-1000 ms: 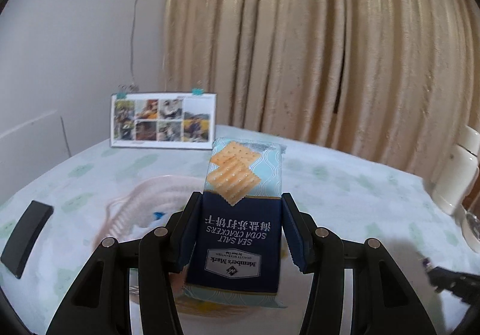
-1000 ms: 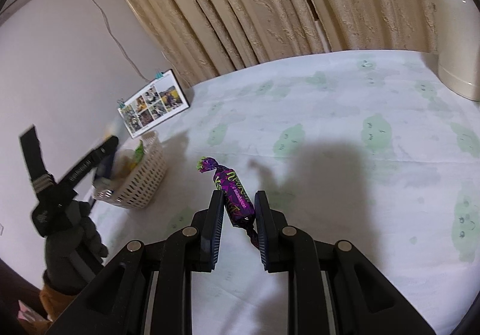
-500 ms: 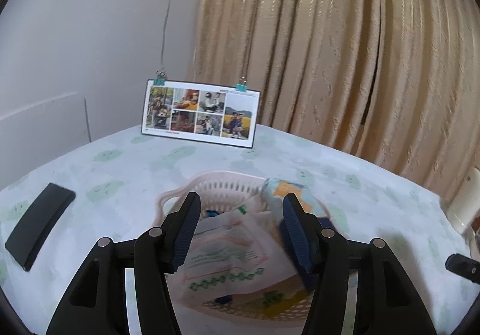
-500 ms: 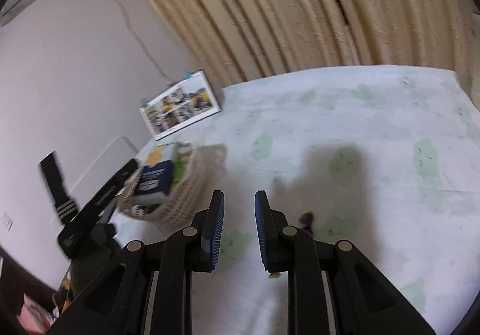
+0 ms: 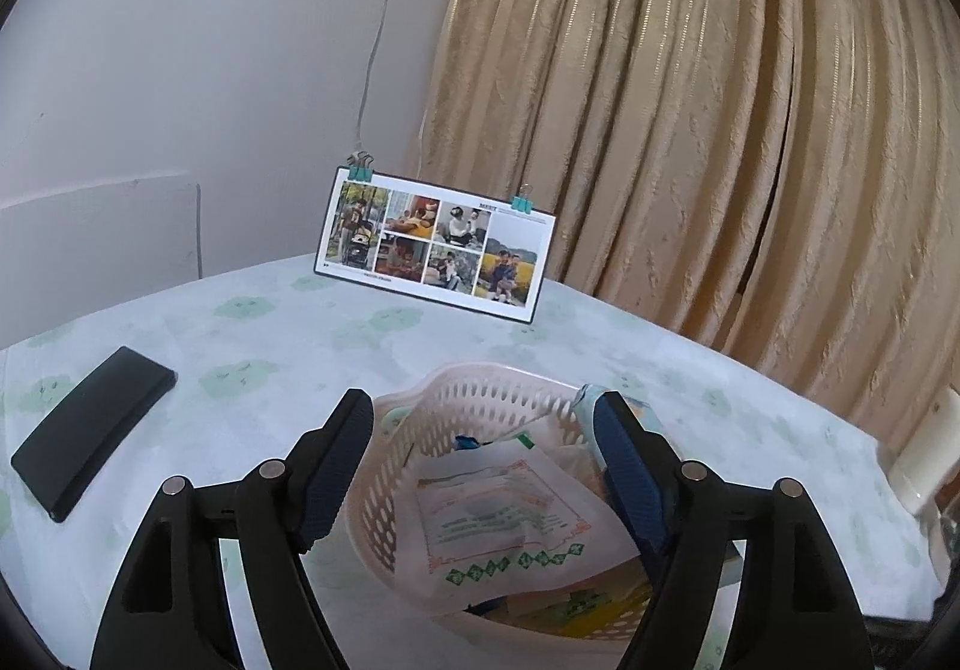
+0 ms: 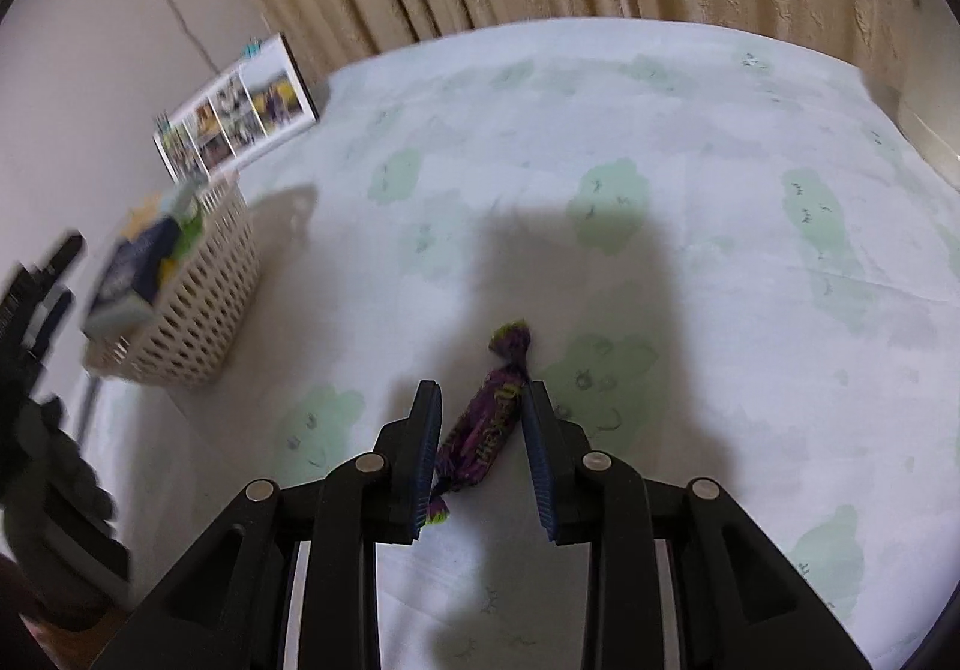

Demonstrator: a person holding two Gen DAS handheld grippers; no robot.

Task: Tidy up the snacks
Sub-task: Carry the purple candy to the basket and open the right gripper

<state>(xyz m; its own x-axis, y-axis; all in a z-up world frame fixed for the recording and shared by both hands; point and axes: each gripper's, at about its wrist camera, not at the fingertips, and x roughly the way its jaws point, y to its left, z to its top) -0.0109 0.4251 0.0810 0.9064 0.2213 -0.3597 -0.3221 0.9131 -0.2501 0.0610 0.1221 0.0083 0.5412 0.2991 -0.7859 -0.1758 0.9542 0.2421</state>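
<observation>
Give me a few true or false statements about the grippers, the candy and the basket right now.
1. The left gripper is open over the basket. True.
2. The right gripper is clamped on the candy. False: the jaws are open and the candy lies on the table between them.
3. The cracker pack is in the basket. True.
4. The basket is empty. False: it holds several snack packs.
5. The photo card lies flat. False: it stands upright.
</observation>
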